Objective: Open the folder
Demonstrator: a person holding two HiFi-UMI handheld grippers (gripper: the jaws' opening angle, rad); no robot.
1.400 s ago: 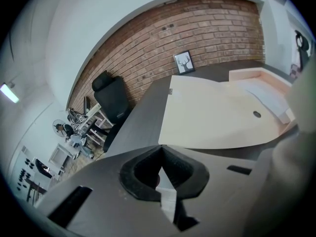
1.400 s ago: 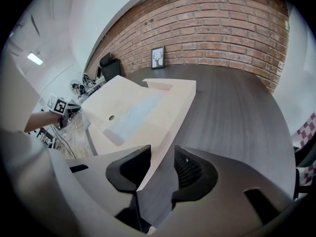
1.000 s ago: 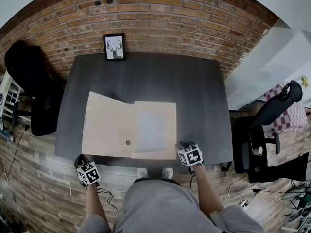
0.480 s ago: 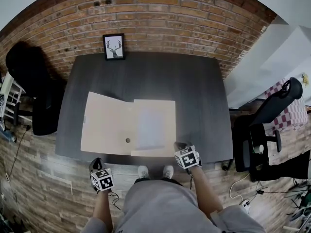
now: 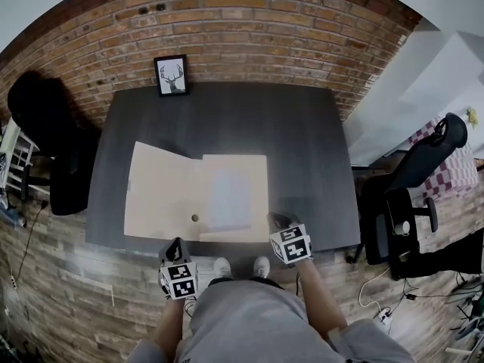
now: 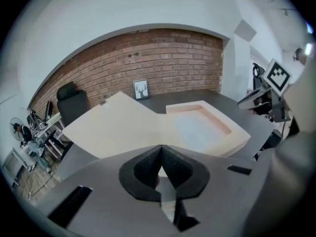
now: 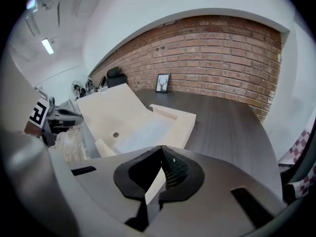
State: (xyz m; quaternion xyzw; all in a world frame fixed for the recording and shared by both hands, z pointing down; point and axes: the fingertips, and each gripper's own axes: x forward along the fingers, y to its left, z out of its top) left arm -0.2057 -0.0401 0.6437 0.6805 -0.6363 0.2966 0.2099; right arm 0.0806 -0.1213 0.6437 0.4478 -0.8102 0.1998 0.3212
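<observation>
Lying open on the dark table point(image 5: 302, 150), the folder point(image 5: 189, 191) stretches left to right with its inside facing up.

Its long axis follows the table's near edge. The flat cover point(image 5: 155, 195) is spread to the left, and the shallow tray half point(image 5: 261, 203), holding a pale sheet point(image 5: 231, 195), sits to the right. The fold between them points away toward the brick wall point(image 5: 242, 29). The right gripper point(image 5: 277, 219) has just been closing and its fingers now meet. Only a cream sliver shows in the slit behind the tips, with nothing visibly clamped. The folder's near right corner lies just left of those fingertips. The left gripper point(image 5: 175, 244) has its fingers pressed together on nothing, short of the table's near edge. The folder lies ahead of them, with its fold roughly straight in front.
</observation>
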